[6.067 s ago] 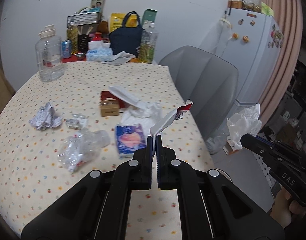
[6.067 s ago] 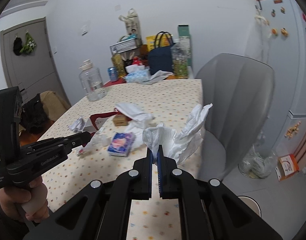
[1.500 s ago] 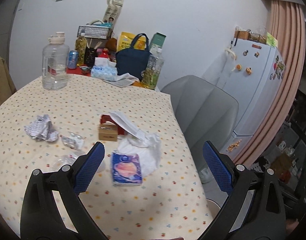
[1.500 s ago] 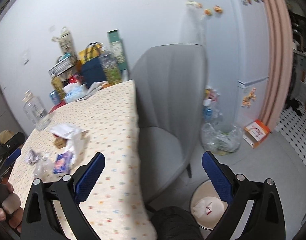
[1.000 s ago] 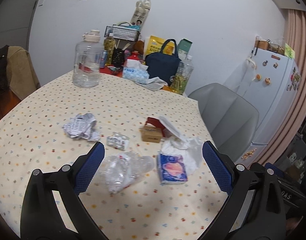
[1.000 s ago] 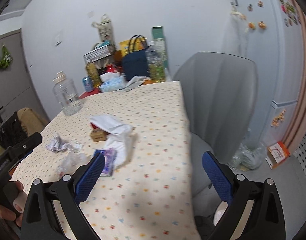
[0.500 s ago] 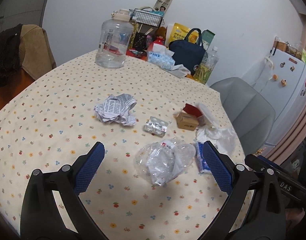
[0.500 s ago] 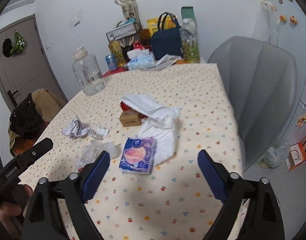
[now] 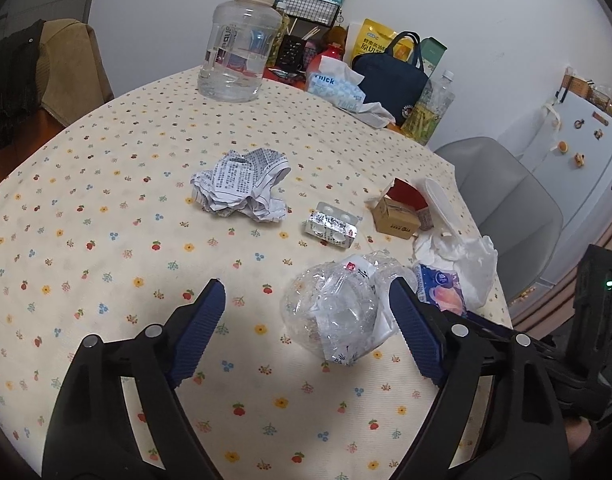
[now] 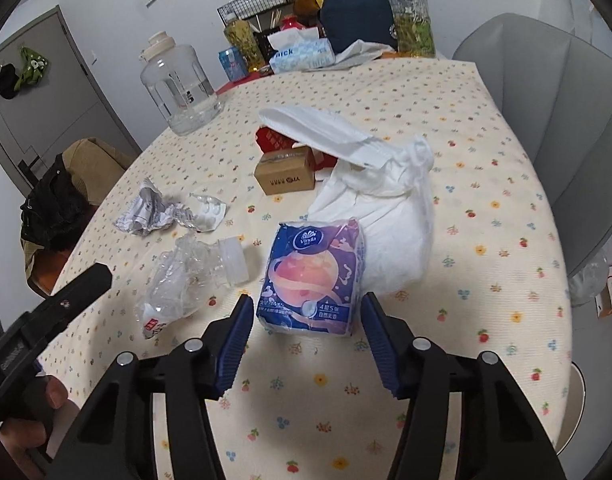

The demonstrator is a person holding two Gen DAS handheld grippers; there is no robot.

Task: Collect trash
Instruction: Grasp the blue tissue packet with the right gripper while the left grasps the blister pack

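Left hand-held gripper (image 9: 306,320) jaws wide apart, empty, over near part of surface (image 9: 105,208). Crushed bottle (image 9: 338,312) lies just ahead between its fingers, nearer the right one, cap end pointing toward right edge. Right hand-held gripper (image 10: 303,330) also spread, empty, tissue pack (image 10: 314,276) right at its tips, long axis running away from it. White bag (image 10: 386,200) touches pack's far side, draped over red packet behind the carton (image 10: 285,174). Blister pack (image 9: 332,230) and crumpled paper (image 9: 241,190) mid-surface, apart from bottle. Water jug (image 9: 239,48), tissue box (image 9: 336,88), navy bag (image 9: 390,76) along far edge. Grey chair (image 10: 558,104) by right edge.
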